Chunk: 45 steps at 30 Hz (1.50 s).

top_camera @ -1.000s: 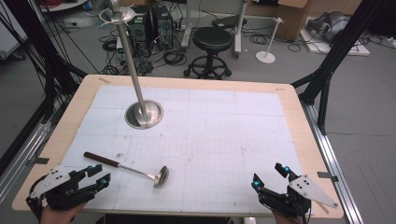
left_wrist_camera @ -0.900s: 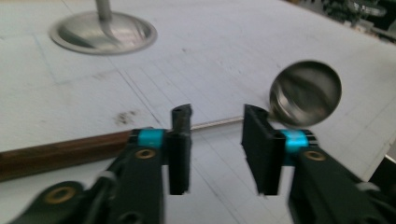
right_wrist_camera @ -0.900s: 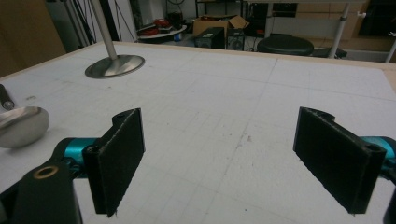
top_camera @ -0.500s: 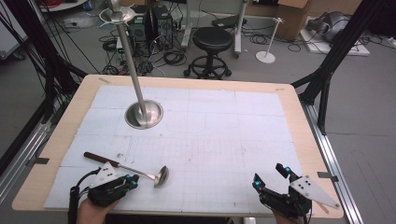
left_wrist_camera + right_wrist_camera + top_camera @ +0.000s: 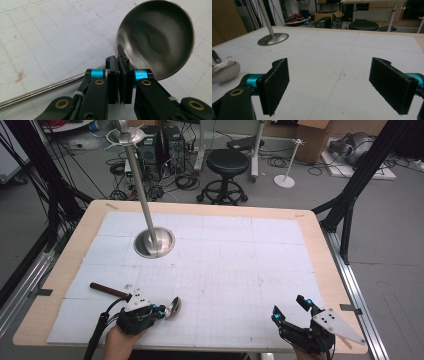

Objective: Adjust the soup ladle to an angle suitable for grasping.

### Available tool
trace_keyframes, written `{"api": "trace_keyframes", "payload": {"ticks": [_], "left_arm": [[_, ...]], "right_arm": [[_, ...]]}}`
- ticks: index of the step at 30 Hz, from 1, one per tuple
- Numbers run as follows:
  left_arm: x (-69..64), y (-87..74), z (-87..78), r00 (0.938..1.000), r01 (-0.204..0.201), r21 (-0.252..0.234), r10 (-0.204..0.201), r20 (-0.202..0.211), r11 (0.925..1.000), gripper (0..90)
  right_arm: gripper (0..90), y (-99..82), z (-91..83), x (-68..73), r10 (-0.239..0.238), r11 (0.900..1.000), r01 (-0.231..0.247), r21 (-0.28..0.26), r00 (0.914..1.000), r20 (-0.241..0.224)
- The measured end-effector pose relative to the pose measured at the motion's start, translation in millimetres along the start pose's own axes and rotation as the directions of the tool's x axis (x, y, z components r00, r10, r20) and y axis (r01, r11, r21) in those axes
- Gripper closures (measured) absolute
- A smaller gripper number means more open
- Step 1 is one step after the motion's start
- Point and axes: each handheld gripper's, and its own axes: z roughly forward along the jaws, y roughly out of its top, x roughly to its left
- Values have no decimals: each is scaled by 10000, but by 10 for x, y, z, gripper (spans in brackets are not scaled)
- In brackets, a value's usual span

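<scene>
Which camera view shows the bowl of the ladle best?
The left gripper view: the ladle bowl is close and large, its shiny inside plain. The high view shows it small beside the left gripper. The right gripper view catches it side-on at the left edge.

Ladle (image 5: 172, 307): steel, dark wooden grip, lay flat near the table's front-left edge.
Bowl (image 5: 156, 37): shiny, round, pointed right in the high view.
Stem (image 5: 42, 91): thin metal rod, ran left toward the grip.

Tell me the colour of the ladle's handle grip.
Dark brown, on the ladle; clearest in the high view.
</scene>
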Motion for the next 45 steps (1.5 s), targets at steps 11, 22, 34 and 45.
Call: {"api": "trace_keyframes", "payload": {"ticks": [11, 22, 34, 45], "left_arm": [[53, 124, 148, 9980, 610, -45, -610, -190, 9981, 864], [250, 101, -66, 9972, 685, -847, -706, -227, 9941, 858], [1307, -284, -1031, 9444, 1594, -2492, -2211, -2435, 9552, 895], [1836, -419, -1065, 9057, 2080, -1510, -2486, -3434, 9664, 895]], "right_arm": [[151, -3, 0, -11, 57, 10000, -57, 14, 10000, -21], [151, -11, 8, -27, 142, 9999, -142, 49, 9999, -16], [151, -14, 25, -2, 77, 9999, -77, 106, 10000, -16], [151, -20, 20, -5, 147, 9998, -148, 103, 9999, 79]]}}
